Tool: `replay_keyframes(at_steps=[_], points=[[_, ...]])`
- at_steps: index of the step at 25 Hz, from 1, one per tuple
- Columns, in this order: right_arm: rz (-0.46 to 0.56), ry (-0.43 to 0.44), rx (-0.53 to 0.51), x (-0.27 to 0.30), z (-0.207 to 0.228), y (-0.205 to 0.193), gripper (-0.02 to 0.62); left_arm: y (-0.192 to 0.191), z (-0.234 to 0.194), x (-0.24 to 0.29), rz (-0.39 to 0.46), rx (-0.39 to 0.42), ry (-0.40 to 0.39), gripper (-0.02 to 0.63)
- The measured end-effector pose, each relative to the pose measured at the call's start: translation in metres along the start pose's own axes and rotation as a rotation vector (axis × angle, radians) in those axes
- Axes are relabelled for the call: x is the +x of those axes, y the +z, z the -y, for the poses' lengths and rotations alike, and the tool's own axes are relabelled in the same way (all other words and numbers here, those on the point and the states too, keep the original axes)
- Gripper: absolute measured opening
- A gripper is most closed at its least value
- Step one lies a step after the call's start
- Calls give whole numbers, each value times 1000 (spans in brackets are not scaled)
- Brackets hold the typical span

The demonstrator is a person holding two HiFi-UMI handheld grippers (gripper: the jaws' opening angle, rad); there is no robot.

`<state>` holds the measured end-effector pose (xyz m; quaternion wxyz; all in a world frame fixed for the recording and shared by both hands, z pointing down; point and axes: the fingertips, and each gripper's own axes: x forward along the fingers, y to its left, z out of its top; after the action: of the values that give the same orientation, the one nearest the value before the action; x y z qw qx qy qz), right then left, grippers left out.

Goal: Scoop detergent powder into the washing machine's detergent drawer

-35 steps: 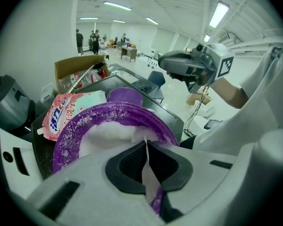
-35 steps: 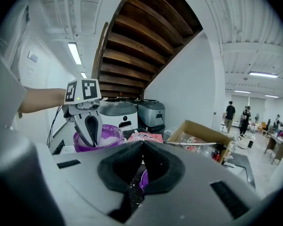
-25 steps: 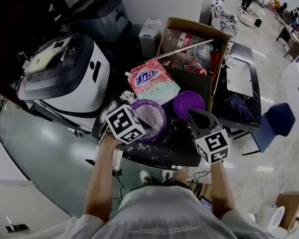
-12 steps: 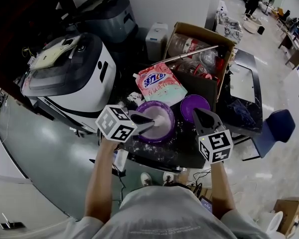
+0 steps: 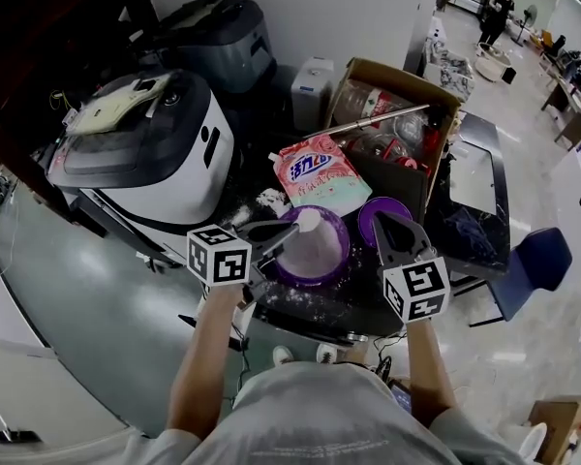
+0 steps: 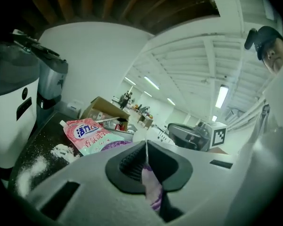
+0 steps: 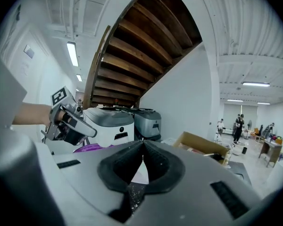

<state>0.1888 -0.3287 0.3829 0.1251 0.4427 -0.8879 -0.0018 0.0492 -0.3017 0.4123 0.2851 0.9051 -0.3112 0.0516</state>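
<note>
A purple tub (image 5: pixel 315 250) of white detergent powder stands on the dark table (image 5: pixel 349 298), with its purple lid (image 5: pixel 385 216) to the right. Behind it lies a pink detergent bag (image 5: pixel 315 170) (image 6: pixel 87 133). My left gripper (image 5: pixel 289 229) (image 6: pixel 146 145) is shut on the handle of a purple scoop (image 6: pixel 151 182) and points right, over the tub's left rim. My right gripper (image 5: pixel 380 219) (image 7: pixel 143 145) is shut with nothing in it, just above the lid. The white washing machine (image 5: pixel 145 153) (image 7: pixel 108 124) sits to the left. I cannot make out its drawer.
Spilled powder (image 5: pixel 261 201) (image 6: pixel 61 150) lies on the table near the bag. An open cardboard box (image 5: pixel 397 114) of bottles stands behind the lid. A grey machine (image 5: pixel 223 32) is at the back, a blue chair (image 5: pixel 537 245) on the right.
My left gripper has drawn back to the left from over the tub and turned, so its jaws now point right. The right gripper has barely moved.
</note>
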Motion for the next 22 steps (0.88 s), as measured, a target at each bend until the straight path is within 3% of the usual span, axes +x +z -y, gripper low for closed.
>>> replay_keyframes(at_steps=[5, 9, 13, 19, 22], points=[[29, 7, -32, 3, -4, 13, 6, 7, -6, -12, 84, 66, 120, 15], [43, 39, -48, 5, -10, 18, 6, 13, -1, -22, 152, 94, 167, 15], [56, 84, -65, 6, -17, 24, 6, 15, 7, -33, 221, 43, 182, 15], [80, 195, -88, 4, -41, 25, 6, 8, 15, -57, 350, -93, 199, 15], [81, 236, -83, 6, -59, 24, 6, 1, 19, -80, 385, -105, 243, 15]])
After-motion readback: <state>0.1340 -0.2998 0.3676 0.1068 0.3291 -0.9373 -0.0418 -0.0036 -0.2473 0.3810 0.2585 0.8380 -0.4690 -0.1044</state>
